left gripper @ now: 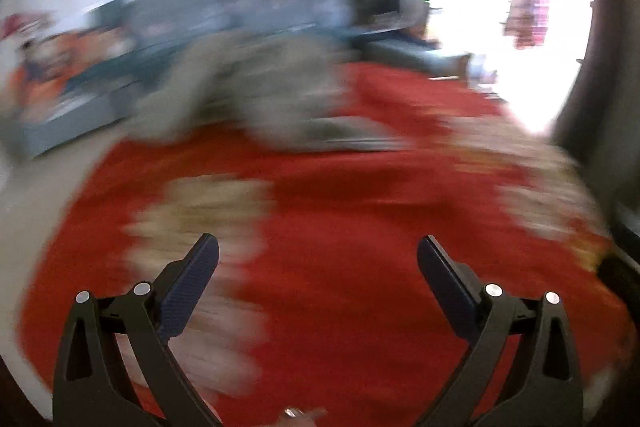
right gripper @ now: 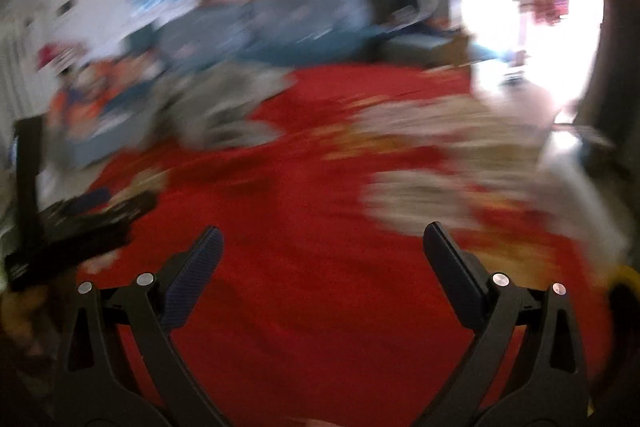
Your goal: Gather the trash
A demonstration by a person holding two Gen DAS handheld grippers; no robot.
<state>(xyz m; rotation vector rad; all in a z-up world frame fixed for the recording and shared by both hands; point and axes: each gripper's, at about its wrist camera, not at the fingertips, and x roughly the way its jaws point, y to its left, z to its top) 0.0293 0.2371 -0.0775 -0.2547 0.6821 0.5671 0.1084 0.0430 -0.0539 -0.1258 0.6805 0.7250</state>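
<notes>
Both views are heavily blurred by motion. My left gripper (left gripper: pixel 318 247) is open above a red carpet (left gripper: pixel 360 227) with pale patterned patches, nothing between its fingers. My right gripper (right gripper: pixel 323 237) is also open over the same red carpet (right gripper: pixel 300 267), holding nothing. At the left edge of the right wrist view a dark shape (right gripper: pixel 72 227) shows, probably the other gripper, too smeared to tell. No single piece of trash can be made out; a grey-green heap (left gripper: pixel 256 95) lies on the carpet's far side.
A blue sofa (left gripper: pixel 248 11) with cushions stands along the far wall under colourful posters. A bright doorway (left gripper: pixel 508 7) opens at the right. Orange and white clutter (left gripper: pixel 52 67) sits at the left beside the sofa. Pale floor (left gripper: pixel 44 195) borders the carpet's left.
</notes>
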